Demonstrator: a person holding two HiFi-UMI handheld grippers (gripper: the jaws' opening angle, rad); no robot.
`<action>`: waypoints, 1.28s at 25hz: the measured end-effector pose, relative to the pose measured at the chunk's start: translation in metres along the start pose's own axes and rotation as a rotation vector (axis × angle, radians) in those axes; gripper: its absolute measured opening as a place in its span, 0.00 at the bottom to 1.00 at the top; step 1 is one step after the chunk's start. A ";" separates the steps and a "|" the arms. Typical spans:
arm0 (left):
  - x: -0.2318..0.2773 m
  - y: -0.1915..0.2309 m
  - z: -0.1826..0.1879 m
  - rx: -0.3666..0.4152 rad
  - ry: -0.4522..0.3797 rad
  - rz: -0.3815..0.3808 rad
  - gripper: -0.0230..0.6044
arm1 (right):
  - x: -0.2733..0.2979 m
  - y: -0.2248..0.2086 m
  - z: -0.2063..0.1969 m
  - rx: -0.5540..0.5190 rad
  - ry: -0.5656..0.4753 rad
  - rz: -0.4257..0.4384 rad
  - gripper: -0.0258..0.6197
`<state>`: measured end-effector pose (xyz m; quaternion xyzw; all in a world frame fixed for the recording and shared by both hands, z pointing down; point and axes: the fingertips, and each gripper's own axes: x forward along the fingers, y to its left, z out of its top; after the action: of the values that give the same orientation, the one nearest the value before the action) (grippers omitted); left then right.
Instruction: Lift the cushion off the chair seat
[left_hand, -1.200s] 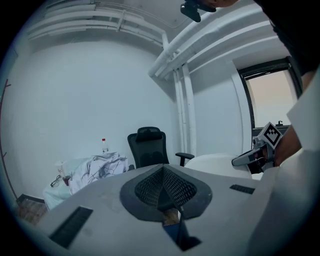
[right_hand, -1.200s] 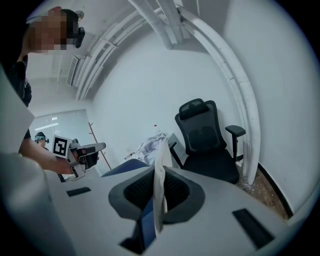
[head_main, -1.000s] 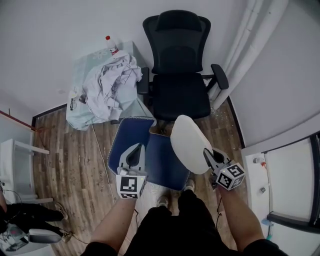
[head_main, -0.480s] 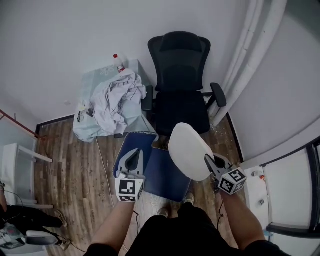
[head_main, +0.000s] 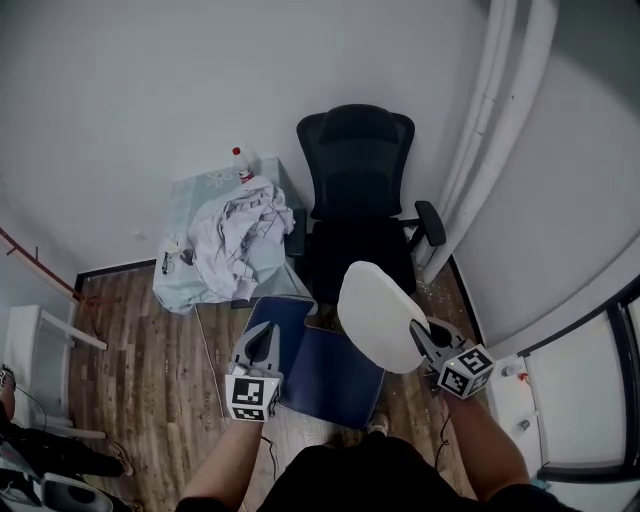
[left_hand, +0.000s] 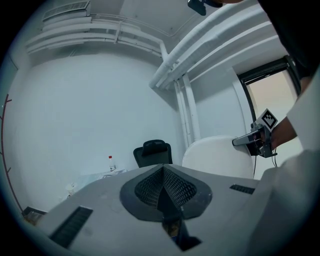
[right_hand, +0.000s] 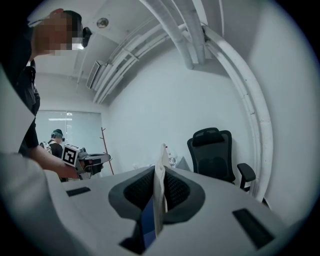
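Observation:
The cushion (head_main: 378, 312) is in the air between my two grippers, clear of the black office chair (head_main: 355, 190). One face is white, and a blue face (head_main: 325, 375) sags toward the floor. In the head view my left gripper (head_main: 258, 345) sits on the blue left edge. Its jaws are shut there, with only a sliver of blue showing under them in the left gripper view (left_hand: 163, 172). My right gripper (head_main: 425, 338) is shut on the white right edge. That edge (right_hand: 160, 162) stands upright between its jaws (right_hand: 160, 177). The chair seat is bare.
A low table (head_main: 190, 270) left of the chair carries a heap of white clothes (head_main: 240, 228) and a red-capped bottle (head_main: 240, 160). White pipes (head_main: 480, 150) run down the right wall. The floor (head_main: 150, 350) is wood, with a white frame (head_main: 40, 340) at the far left.
Both grippers have risen with the cushion between them. The head view has drawn up and back, so the chair and table look smaller and farther off.

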<state>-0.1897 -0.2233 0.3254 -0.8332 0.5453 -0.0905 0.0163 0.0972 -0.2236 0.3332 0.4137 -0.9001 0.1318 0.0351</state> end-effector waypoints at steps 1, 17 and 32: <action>0.000 0.001 0.002 0.003 -0.003 -0.001 0.04 | 0.000 -0.001 0.005 -0.002 -0.009 -0.001 0.10; 0.012 0.010 0.068 0.006 -0.105 -0.008 0.04 | -0.009 0.000 0.071 -0.004 -0.080 0.015 0.10; 0.013 -0.001 0.068 0.003 -0.101 -0.002 0.04 | -0.005 0.006 0.085 -0.039 -0.088 0.047 0.10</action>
<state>-0.1722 -0.2396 0.2605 -0.8371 0.5430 -0.0490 0.0450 0.0999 -0.2387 0.2492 0.3971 -0.9127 0.0968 0.0002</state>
